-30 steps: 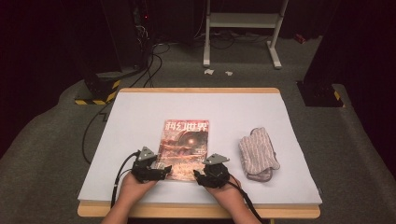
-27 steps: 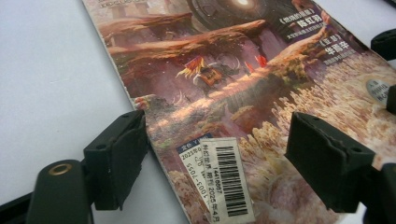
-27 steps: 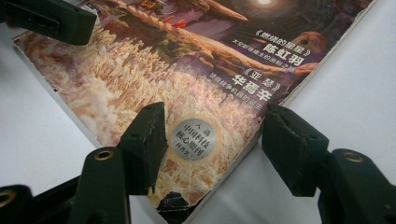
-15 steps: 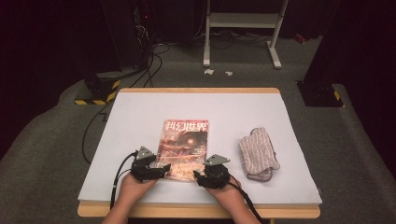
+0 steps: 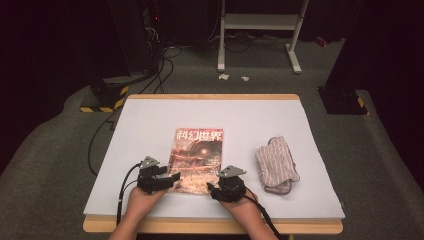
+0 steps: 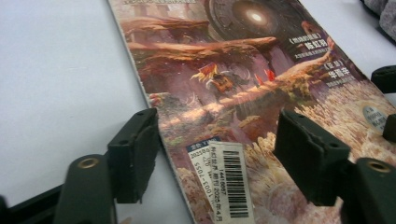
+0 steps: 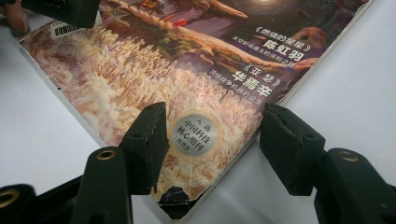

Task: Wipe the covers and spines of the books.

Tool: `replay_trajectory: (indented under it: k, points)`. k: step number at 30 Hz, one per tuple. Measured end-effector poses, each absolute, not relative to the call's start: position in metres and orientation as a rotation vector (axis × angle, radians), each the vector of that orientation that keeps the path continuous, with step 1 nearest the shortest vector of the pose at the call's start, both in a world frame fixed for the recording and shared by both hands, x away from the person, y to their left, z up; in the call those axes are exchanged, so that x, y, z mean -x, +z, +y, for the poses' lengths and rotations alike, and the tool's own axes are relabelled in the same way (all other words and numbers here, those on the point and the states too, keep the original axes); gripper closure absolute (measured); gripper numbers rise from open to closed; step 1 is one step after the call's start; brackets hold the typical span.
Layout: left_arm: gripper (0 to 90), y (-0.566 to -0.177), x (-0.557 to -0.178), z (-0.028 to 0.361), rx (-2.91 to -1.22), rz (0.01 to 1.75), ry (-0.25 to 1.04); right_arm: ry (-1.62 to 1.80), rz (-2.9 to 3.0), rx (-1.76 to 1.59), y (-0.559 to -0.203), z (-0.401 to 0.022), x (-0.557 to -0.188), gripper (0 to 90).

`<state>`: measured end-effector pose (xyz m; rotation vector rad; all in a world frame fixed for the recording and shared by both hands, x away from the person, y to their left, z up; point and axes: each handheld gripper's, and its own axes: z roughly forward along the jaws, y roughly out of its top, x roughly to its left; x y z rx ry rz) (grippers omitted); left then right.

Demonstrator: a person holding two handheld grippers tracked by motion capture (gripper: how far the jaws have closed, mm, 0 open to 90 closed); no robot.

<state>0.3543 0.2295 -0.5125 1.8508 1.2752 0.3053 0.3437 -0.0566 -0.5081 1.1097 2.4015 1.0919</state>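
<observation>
Magazine (image 5: pixel 197 160): thin, floppy, slick; we'd pinch near corners. Left gripper (image 6: pixel 219 158) closing, right gripper (image 7: pixel 212 144) open, both straddle corners.

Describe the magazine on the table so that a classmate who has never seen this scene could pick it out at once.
Start at the white table and look to the middle of its near half. The magazine lies flat there, its near corners between the left gripper and the right gripper. Unlike the striped grey cloth to its right, it is a glossy rectangle with a reddish-brown fantasy cover and a barcode sticker.
</observation>
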Motion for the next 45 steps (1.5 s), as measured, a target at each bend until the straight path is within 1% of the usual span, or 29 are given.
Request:
replay_trajectory:
  k: [14,22,23,25,26,27,31,32,34,35,36,39,45]
  points:
    - [34.2,-0.508,-0.349,0.233,-1.792,1.266,0.283,1.086,2.392,-1.114,-0.508,-0.057,-0.342,41.7]
    - [35.8,-0.498,-0.342,0.233,-1.714,1.193,0.284,1.083,2.381,-1.114,-0.508,-0.058,-0.34,41.8]
    - [36.0,-0.497,-0.34,0.233,-1.691,1.179,0.252,1.083,2.378,-1.111,-0.508,-0.058,-0.34,41.8]
    - [38.1,-0.495,-0.338,0.23,-1.696,1.157,0.258,1.077,2.376,-1.114,-0.508,-0.058,-0.339,42.0]
    - [38.3,-0.495,-0.338,0.23,-1.696,1.157,0.258,1.077,2.376,-1.114,-0.508,-0.058,-0.339,42.0]
    - [38.3,-0.493,-0.336,0.227,-1.703,1.148,0.286,1.073,2.373,-1.111,-0.508,-0.058,-0.338,42.1]
    - [38.1,-0.492,-0.333,0.223,-1.706,1.14,0.293,1.074,2.373,-1.112,-0.508,-0.059,-0.338,42.0]
    - [38.1,-0.491,-0.332,0.222,-1.71,1.138,0.29,1.075,2.372,-1.109,-0.508,-0.059,-0.338,42.0]
    - [38.3,-0.493,-0.332,0.22,-1.733,1.119,0.233,1.076,2.371,-1.11,-0.508,-0.059,-0.338,42.0]
    - [37.7,-0.494,-0.331,0.217,-1.749,1.112,0.248,1.077,2.371,-1.109,-0.508,-0.06,-0.338,42.0]
    - [36.8,-0.493,-0.33,0.213,-1.773,1.107,0.294,1.077,2.371,-1.107,-0.508,-0.06,-0.338,42.0]
    - [35.5,-0.492,-0.328,0.214,-1.751,1.108,0.282,1.078,2.373,-1.101,-0.508,-0.06,-0.338,41.9]
    - [34.0,-0.493,-0.318,0.21,-1.766,1.099,0.325,1.078,2.376,-1.092,-0.508,-0.06,-0.338,41.9]
